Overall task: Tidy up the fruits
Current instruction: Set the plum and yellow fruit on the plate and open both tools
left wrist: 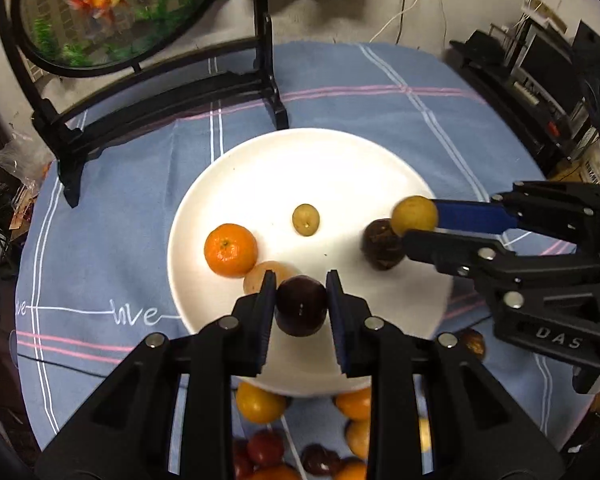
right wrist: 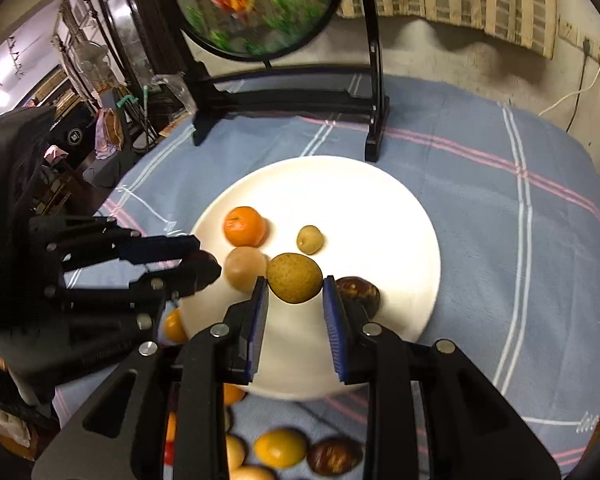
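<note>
Fruits lie on the blue checked cloth (left wrist: 340, 80) covering the tabletop, with a white plate (left wrist: 300, 160) at its centre. On the plate: an orange mandarin (left wrist: 231, 250) at 9 o'clock, a pale peach-coloured fruit (right wrist: 244, 268) touching it at 8 o'clock, a dark brown fruit (left wrist: 380, 244) at 4 o'clock, a small yellow-green fruit (left wrist: 306, 219) near centre. Loose fruits (right wrist: 280, 448) sit at 6 o'clock off the plate. Left gripper (left wrist: 301, 288) fingers clench a dark plum (left wrist: 301, 306); right gripper (right wrist: 295, 294) fingers clench a yellow-brown fruit (right wrist: 295, 283)
</note>
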`<state>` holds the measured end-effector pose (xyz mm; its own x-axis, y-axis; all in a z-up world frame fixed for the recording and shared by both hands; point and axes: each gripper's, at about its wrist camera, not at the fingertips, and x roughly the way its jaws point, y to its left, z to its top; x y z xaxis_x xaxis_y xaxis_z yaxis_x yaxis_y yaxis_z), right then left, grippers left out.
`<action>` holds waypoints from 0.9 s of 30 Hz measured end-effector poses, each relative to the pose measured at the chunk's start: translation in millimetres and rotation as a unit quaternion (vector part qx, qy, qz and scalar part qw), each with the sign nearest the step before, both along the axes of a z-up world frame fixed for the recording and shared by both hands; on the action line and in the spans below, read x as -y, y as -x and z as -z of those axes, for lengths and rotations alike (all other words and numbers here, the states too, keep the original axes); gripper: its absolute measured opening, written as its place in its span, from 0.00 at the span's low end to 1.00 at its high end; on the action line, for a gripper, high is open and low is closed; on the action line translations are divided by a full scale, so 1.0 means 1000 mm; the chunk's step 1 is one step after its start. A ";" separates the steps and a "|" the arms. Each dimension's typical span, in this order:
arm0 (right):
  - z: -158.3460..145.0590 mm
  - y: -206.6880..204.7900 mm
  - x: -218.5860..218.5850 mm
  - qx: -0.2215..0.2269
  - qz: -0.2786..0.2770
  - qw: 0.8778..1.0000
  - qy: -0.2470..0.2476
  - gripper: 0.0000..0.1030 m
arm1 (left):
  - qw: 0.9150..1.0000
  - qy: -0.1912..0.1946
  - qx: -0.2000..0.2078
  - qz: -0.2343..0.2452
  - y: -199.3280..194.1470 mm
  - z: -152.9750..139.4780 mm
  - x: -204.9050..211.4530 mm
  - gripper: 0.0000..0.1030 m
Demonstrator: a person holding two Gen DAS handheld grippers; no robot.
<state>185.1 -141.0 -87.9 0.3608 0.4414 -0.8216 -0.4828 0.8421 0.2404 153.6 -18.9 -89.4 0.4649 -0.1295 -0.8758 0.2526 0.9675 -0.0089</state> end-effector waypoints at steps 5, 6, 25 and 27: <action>0.019 -0.025 -0.005 -0.018 -0.001 1.000 0.003 0.27 | 1.000 -0.015 -0.004 0.000 -0.016 0.017 0.004 0.25; 0.020 -0.028 -0.006 -0.020 -0.002 1.000 0.004 0.28 | 1.000 -0.018 -0.003 0.000 -0.017 0.018 0.005 0.25; -0.023 0.003 0.084 -0.070 0.112 0.966 -0.223 0.32 | 0.998 0.022 0.052 -0.032 0.012 -0.034 -0.020 0.63; -0.044 0.025 0.115 -0.044 0.142 0.951 -0.272 0.33 | 0.997 0.029 0.060 -0.039 0.024 -0.044 -0.028 0.65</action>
<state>159.9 -255.7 -44.4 0.4695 0.7049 -0.5316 -0.2124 0.6746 0.7070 129.2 8.8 -45.6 0.5761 -0.1372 -0.8058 0.1788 0.9831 -0.0396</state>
